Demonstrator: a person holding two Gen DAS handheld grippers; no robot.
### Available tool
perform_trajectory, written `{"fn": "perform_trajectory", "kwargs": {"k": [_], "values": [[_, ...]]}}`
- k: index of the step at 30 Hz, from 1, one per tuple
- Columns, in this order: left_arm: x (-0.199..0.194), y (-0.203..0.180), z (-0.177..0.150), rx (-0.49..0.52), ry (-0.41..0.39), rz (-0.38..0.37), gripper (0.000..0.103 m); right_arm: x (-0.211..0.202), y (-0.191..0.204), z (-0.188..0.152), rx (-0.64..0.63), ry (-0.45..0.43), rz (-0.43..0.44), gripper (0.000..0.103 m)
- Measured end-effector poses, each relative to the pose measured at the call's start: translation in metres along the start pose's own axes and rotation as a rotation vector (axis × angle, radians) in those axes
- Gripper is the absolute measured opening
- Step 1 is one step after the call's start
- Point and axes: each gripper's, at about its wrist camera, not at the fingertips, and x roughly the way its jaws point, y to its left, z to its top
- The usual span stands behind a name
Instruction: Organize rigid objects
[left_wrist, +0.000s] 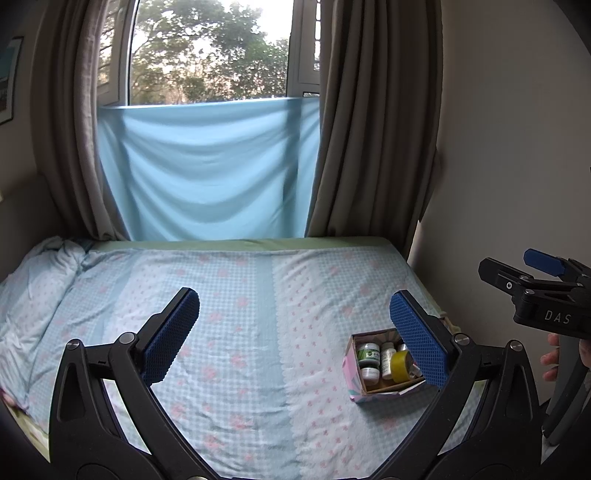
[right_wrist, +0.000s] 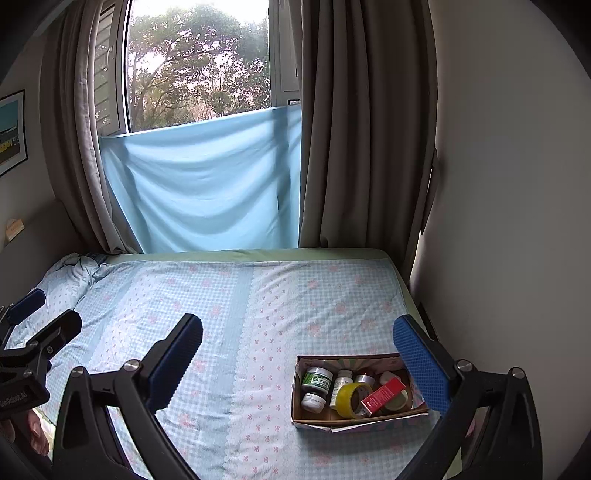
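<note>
Box (right_wrist: 360, 417) sits on the bed (right_wrist: 221, 332) near its right edge, holding jars, yellow tape (right_wrist: 352, 400) and a red carton (right_wrist: 382, 395). Both my grippers, left (left_wrist: 293, 338) and right (right_wrist: 297, 360), hang empty, jaws spread. Collection appears complete; next I judge only a final check remains

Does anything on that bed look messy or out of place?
Nothing is spilled. The small open cardboard box on the checked bedspread holds everything, though loosely: the yellow tape roll and red carton lie tilted against the white jars. Its front flap sags outward.
</note>
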Motion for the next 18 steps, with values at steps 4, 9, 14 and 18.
{"fn": "perform_trajectory", "kwargs": {"k": [4,9,14,18], "values": [[0.0015,-0.002,0.0012,0.001,-0.003,0.0,0.103,0.0008,-0.0001,0.0009,0.001,0.001,0.0,0.103],[0.0037,-0.0046,0.0023,0.008,-0.009,0.004,0.103,0.0029,0.002,0.0028,0.004,0.0,-0.001,0.103],[0.0049,-0.0058,0.0023,0.009,-0.011,0.007,0.103,0.0032,0.0029,0.0025,0.005,0.001,-0.002,0.103],[0.0039,-0.0041,0.0021,0.001,-0.023,0.019,0.103,0.0029,0.0026,0.0024,0.006,0.0,-0.003,0.103]]}}
